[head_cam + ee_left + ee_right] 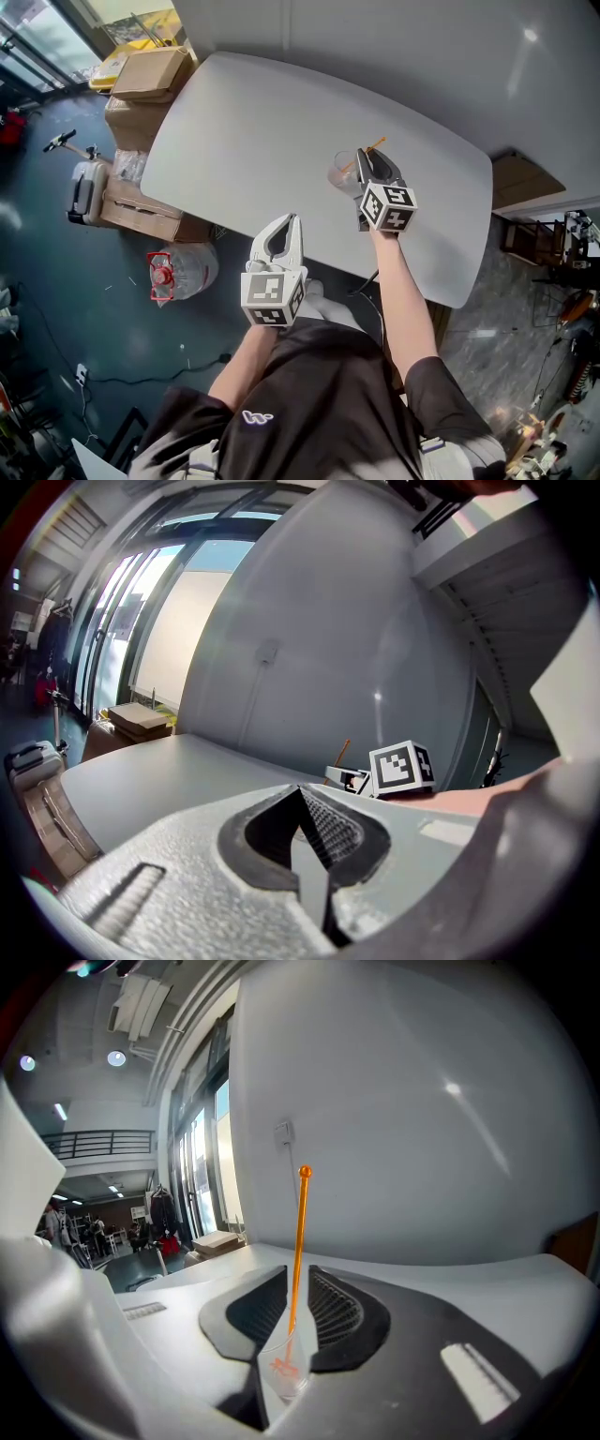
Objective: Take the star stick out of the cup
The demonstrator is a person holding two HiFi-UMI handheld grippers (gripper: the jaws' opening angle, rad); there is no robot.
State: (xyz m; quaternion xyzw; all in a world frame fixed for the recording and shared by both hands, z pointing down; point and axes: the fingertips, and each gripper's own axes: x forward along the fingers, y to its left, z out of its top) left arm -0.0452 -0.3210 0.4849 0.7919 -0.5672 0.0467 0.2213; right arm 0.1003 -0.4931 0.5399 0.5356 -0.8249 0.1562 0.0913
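I see a pale grey rounded tabletop (272, 131) across the middle of the head view. Brown cardboard boxes (148, 73) sit on the floor at upper left.

Left tongs (292, 221) hang at lower centre over the tabletop's near edge. In the left gripper view their jaws are pressed together, with nothing between them.

Right tongs (364, 159) are right of centre, at a clear plastic cup (341, 174) standing on the tabletop. The thin orange star stick (299, 1241) stands upright in that cup (287, 1372). It rises through the narrow gap between the right tongs' (298, 1270) pads, and I see neither pad pressing on it.
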